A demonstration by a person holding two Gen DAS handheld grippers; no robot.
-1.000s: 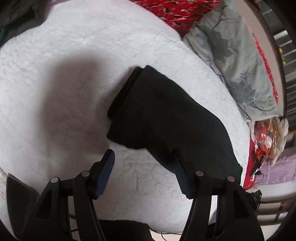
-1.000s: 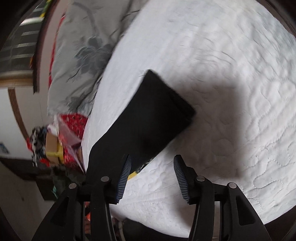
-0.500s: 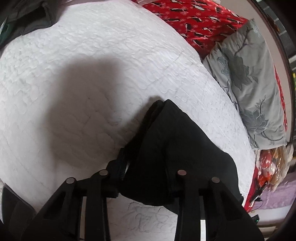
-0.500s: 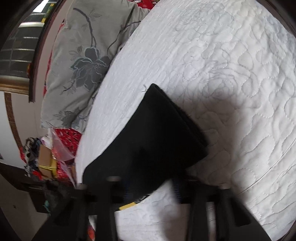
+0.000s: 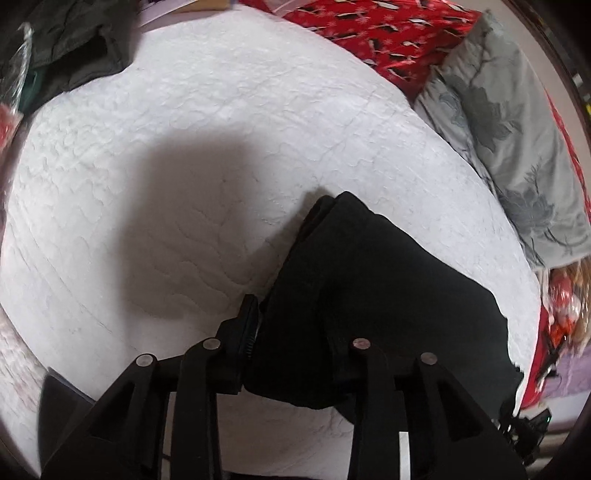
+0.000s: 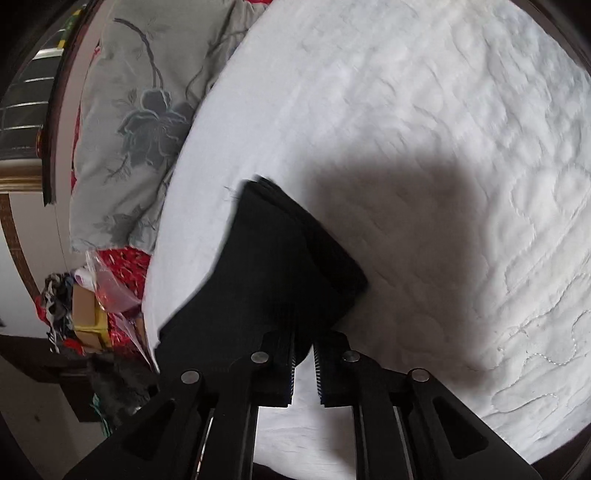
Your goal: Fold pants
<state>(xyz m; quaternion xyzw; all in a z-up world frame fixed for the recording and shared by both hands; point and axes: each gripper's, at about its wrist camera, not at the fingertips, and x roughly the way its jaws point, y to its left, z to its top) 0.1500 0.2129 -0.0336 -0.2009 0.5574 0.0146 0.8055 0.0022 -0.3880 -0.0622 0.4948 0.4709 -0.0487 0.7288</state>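
Observation:
The black pants (image 5: 373,284) lie folded into a narrow strip on the white quilted bed (image 5: 184,147). In the left wrist view my left gripper (image 5: 295,343) is closed on the near end of the pants, with cloth bunched between the fingers and over the right one. In the right wrist view the pants (image 6: 266,280) run up from my right gripper (image 6: 303,354), whose jaws stand close together with the cloth's near edge at the tips; the grip itself is partly hidden.
A grey floral pillow (image 5: 509,140) and red patterned bedding (image 5: 373,29) lie at the bed's far side. Dark clothes (image 5: 70,48) sit at the far left corner. Clutter and a bag (image 6: 85,306) lie beside the bed edge.
Both grippers moved forward onto the near end of the pants and closed from wide open. The pants' near end has bunched up in the jaws.

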